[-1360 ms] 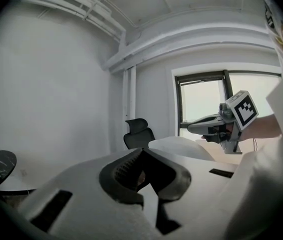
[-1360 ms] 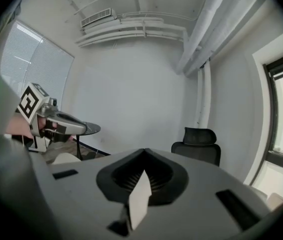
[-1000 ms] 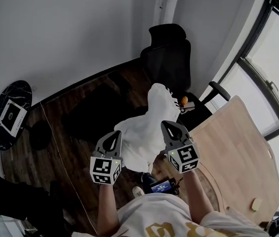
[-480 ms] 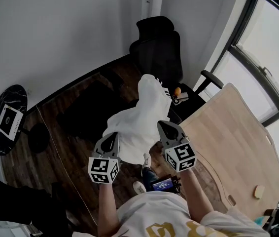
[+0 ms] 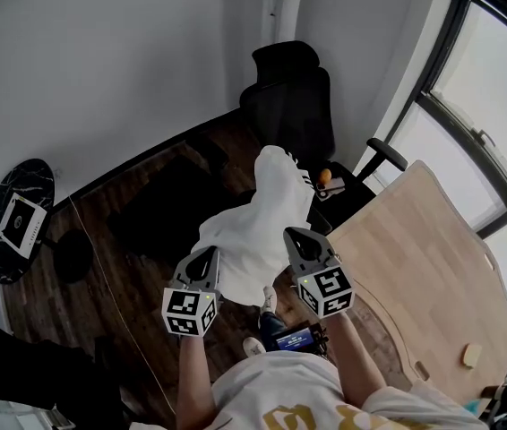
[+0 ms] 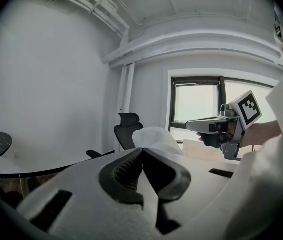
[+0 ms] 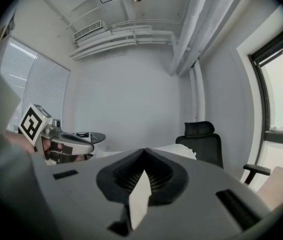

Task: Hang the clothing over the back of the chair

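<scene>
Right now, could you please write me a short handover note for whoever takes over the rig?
Left gripper: shut on the near edge of the white clothing.
Right gripper: shut on the same edge, further along.
Clothing: held up in the air between the two, its far end bunched toward the black chair.
Chair: ahead near the wall corner, nothing on its back.
Done: clothing picked up and held out toward the chair.
Left: lift it over the back, drape it, release.
</scene>
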`<move>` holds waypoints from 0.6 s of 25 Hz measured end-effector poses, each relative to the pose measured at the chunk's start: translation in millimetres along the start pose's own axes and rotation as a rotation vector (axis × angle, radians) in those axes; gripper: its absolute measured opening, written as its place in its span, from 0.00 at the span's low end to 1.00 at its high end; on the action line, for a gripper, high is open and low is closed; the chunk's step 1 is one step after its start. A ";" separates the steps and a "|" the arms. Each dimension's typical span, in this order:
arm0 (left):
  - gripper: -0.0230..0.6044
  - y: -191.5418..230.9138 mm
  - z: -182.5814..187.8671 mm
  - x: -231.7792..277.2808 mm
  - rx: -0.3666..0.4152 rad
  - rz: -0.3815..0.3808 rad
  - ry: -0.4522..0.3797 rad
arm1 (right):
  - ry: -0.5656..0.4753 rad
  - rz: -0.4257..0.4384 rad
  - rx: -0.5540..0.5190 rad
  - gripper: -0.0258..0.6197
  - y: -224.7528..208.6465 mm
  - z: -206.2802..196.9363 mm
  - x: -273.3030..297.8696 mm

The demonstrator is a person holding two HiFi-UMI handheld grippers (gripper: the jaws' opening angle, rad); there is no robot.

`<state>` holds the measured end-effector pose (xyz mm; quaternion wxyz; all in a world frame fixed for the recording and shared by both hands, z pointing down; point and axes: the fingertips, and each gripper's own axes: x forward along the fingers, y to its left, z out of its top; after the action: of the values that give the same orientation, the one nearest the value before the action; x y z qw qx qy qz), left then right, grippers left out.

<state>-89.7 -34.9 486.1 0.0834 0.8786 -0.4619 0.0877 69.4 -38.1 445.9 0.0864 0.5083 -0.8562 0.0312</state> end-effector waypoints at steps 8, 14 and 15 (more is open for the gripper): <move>0.07 4.8 4.3 -7.5 -0.020 0.026 -0.025 | -0.002 0.018 0.021 0.06 -2.7 -0.4 0.9; 0.07 -2.1 4.7 -9.0 -0.006 0.029 -0.021 | -0.011 0.036 0.041 0.06 -4.6 0.5 -2.4; 0.07 -3.3 4.4 -8.7 -0.003 0.028 -0.017 | -0.015 0.037 0.059 0.06 -6.0 0.4 -3.5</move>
<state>-91.6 -27.1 479.7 0.0797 0.8727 -0.4750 0.0805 76.2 -38.0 444.6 0.0642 0.4949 -0.8649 0.0543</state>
